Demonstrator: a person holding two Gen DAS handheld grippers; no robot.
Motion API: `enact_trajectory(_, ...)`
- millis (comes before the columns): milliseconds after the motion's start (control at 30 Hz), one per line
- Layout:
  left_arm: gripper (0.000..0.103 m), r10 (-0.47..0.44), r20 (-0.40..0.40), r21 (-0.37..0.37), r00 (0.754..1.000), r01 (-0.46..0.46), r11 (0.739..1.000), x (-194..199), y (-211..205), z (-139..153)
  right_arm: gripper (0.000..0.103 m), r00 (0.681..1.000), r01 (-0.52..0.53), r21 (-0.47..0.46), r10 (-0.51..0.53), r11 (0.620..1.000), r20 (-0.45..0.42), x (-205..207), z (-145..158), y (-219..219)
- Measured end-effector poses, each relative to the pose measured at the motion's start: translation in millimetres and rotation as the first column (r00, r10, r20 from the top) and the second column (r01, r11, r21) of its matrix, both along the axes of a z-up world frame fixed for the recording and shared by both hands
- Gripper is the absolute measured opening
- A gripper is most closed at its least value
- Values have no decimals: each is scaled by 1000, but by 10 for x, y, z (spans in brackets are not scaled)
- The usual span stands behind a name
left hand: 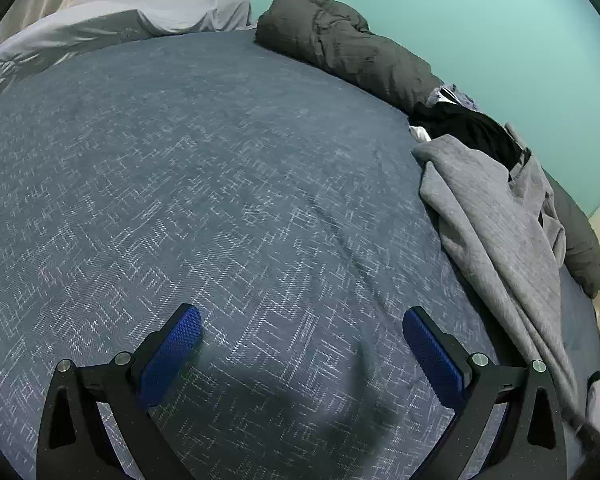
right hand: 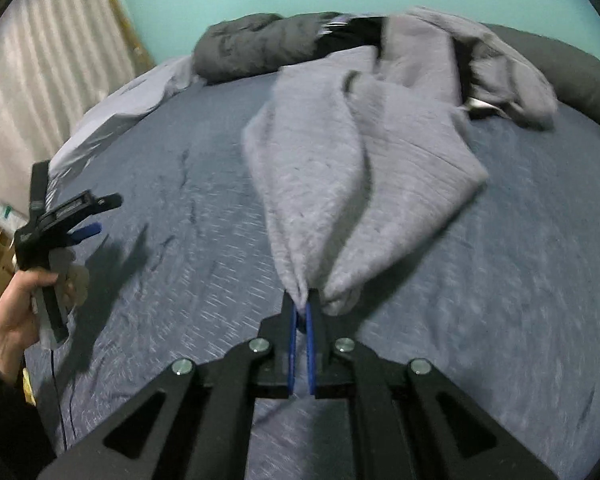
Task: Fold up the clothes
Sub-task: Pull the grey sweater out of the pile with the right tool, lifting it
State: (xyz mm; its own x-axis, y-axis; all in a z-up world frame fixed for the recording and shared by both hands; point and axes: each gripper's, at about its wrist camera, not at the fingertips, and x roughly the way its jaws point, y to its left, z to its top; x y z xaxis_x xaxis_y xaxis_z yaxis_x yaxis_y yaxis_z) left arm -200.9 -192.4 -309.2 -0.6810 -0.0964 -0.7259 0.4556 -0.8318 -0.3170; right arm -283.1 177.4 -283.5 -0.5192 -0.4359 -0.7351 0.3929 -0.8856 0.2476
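A grey fleece garment [right hand: 364, 148] lies stretched across the blue patterned bed cover [right hand: 188, 216], its far end still over a pile of dark clothes [right hand: 348, 36]. My right gripper [right hand: 302, 306] is shut on the garment's near edge, which bunches between the blue pads. In the left wrist view the same grey garment [left hand: 496, 220] drapes along the right side of the bed cover [left hand: 204, 184]. My left gripper [left hand: 302, 320] hovers open over bare cover with nothing between its fingers. The right wrist view shows the left gripper [right hand: 96, 216] at the far left, held by a hand [right hand: 12, 320].
A rolled dark grey duvet [left hand: 340, 40] lies along the teal wall [left hand: 460, 20]. A light grey pillow [left hand: 140, 16] sits at the bed's far left corner. Black clothes [left hand: 472, 128] lie between duvet and grey garment. A curtain [right hand: 40, 80] hangs at the left.
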Motion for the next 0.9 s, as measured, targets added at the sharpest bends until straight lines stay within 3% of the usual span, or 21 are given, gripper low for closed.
enact_trajectory(100, 103, -21, -5, -19, 1000, 21, 1000, -14, 59, 14, 10, 987, 159, -33, -160, 987, -32, -106, 134, 260)
enact_trajectory(133, 103, -28, -6, -24, 1000, 27, 999, -20, 76, 18, 24, 976, 212, -45, -214, 976, -43, -138, 179, 348)
enact_trajectory(167, 103, -33, -7, -26, 999, 33, 999, -26, 89, 19, 44, 966, 253, -59, -256, 966, -45, -192, 196, 433)
enact_trajectory(233, 103, -37, -7, -20, 999, 37, 999, -28, 94, 17, 63, 951, 307, -93, -308, 947, 5, -329, 149, 583)
enact_trajectory(400, 103, -46, -4, -30, 999, 46, 999, -1, 97, 34, 64, 930, 352, -19, -347, 936, 120, -620, -254, 450)
enact_trajectory(500, 103, -58, -3, -43, 998, 58, 997, 43, 115, 46, 64, 926, 358, -51, -348, 932, 146, -701, -423, 348)
enact_trajectory(533, 103, -62, -2, -50, 998, 62, 997, 69, 124, 52, 62, 928, 351, -72, -336, 934, 158, -723, -454, 308)
enact_trajectory(633, 103, -84, -3, -68, 996, 84, 994, 171, 158, 80, 15, 951, 297, -141, -280, 944, 127, -693, -395, 166)
enact_trajectory(667, 103, -90, -4, -74, 996, 90, 993, 216, 172, 95, 5, 958, 280, -150, -266, 948, 104, -656, -327, 123)
enact_trajectory(900, 103, -81, -30, -57, 996, 80, 995, 586, 313, 293, 2, 978, 186, -240, -202, 953, -43, -222, 542, 72)
